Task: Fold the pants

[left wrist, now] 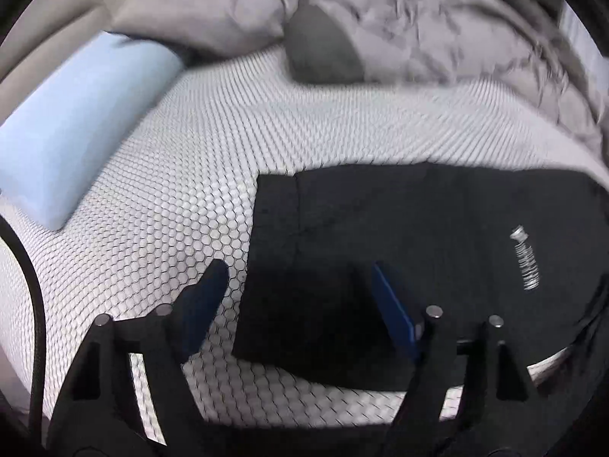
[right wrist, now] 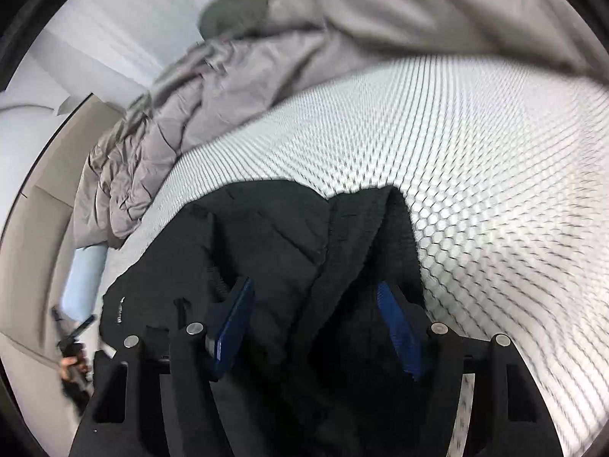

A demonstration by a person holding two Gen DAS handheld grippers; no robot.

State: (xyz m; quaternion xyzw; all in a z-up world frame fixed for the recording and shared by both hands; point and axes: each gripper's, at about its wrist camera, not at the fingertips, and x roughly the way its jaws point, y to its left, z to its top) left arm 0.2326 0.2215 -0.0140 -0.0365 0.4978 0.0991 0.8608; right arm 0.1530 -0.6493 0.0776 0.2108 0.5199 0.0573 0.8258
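Black pants (left wrist: pixel 418 228) lie folded flat on the honeycomb-patterned bed cover (left wrist: pixel 182 160), with a white print (left wrist: pixel 527 262) near their right side. My left gripper (left wrist: pixel 298 278) hovers open over the pants' left edge: one blue pad is over the cover, the other over the cloth. In the right wrist view the pants (right wrist: pixel 266 228) are bunched into a raised fold. My right gripper (right wrist: pixel 314 287) stands open astride that fold, and its pads do not press on the cloth.
A light blue pillow (left wrist: pixel 76 125) lies at the left. A dark grey cushion (left wrist: pixel 323 49) and a crumpled grey duvet (left wrist: pixel 437 19) fill the back of the bed. A black cable (left wrist: pixel 34 285) hangs at the left edge. A hand (right wrist: pixel 70 367) shows at lower left.
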